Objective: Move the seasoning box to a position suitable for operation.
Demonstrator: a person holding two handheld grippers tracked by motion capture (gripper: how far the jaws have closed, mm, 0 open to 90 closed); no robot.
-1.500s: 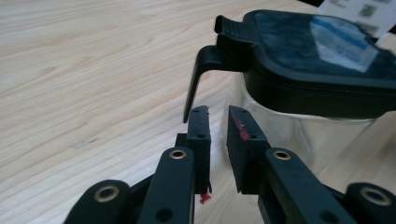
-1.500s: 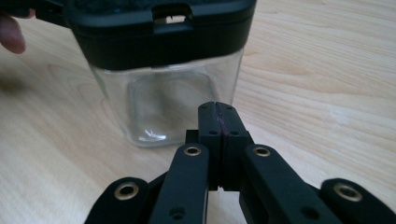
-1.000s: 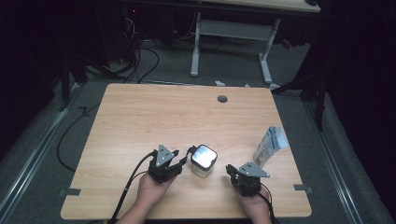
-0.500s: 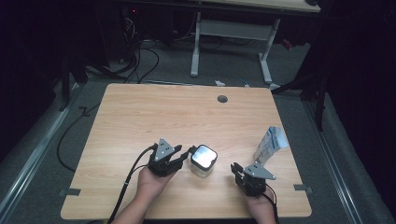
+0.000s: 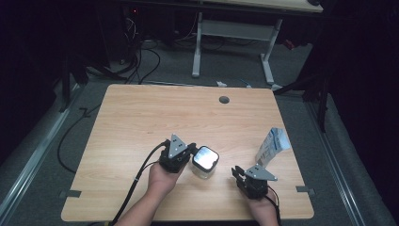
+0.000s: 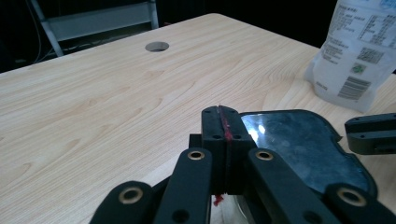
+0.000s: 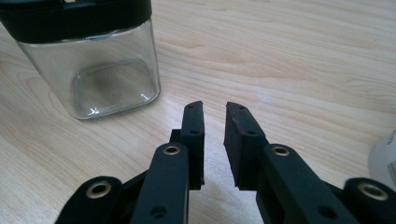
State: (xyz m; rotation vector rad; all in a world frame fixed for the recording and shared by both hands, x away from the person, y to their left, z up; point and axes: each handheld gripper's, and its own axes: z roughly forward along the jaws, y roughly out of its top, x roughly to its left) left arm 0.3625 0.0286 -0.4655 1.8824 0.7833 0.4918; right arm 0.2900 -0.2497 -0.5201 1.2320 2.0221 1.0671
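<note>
Though empty, clear square jar [image 5: 203,165], black-lidded.

On the table [image 5: 141,117], the jar [image 5: 204,162] stands left of the pouch [image 5: 273,146].

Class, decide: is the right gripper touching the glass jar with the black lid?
Apart. In the right gripper view, bare table lies between the right gripper, jaws slightly parted and empty, and the glass jar.
</note>
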